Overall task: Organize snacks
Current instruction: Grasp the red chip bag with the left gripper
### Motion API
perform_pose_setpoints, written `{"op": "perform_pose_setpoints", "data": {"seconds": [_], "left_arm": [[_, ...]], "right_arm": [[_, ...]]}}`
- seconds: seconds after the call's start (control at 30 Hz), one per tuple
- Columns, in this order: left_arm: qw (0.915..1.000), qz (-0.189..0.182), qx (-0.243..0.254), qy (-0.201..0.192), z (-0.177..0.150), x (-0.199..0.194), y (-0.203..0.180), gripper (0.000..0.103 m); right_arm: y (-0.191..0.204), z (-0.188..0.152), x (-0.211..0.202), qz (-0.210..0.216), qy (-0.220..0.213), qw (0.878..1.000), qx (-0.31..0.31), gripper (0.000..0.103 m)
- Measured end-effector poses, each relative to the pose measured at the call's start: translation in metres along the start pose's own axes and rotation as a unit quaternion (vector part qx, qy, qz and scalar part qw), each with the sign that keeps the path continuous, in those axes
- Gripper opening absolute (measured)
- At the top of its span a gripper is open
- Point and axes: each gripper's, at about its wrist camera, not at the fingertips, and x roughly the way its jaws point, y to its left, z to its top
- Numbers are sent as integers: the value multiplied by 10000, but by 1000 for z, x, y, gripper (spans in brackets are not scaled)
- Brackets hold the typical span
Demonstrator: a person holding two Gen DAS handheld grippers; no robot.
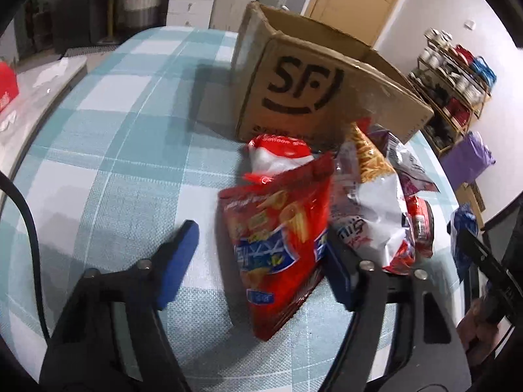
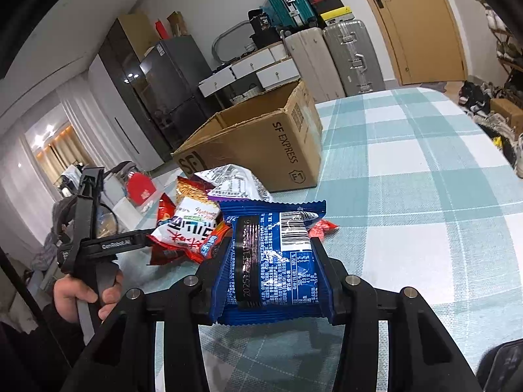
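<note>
The right tool (image 2: 271, 261) is clamped on a blue snack packet (image 2: 273, 258), held above the checked tabletop (image 2: 425, 196). The left tool (image 1: 258, 254) stands spread wide around a red chip bag (image 1: 278, 228), not closed on it. That bag lies with the snack pile (image 1: 369, 196) just before the open SF cardboard box (image 1: 294, 98), toward the tabletop's far edge.

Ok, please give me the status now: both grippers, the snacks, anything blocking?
Right gripper shut on blue packet. Left gripper open around red chip bag. Cardboard box open, behind snack pile. Nothing blocking.
</note>
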Motion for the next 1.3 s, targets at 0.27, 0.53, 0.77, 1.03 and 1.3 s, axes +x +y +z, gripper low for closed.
{"op": "perform_pose_setpoints", "data": {"seconds": [0.27,0.53,0.77,1.03,1.3], "left_arm": [[9997,-162,176,-45,-4,-7,-11,37],[9997,-66,213,-40,-9,-17,-12,36],[9999,-36,66,-128,-10,-32,-4,36],[9996,33,74,-255,-14,-53,3,36],[9987,-46,-9,-517,-10,-86,10,36]], "right_arm": [[0,0,-2,-11,-34,10000,21,46],[-2,0,-2,-12,-41,10000,80,46],[-6,0,-2,-60,-19,9998,176,46],[-7,0,-1,-129,-1,9997,209,46],[-6,0,-3,-253,-71,9995,166,46]]}}
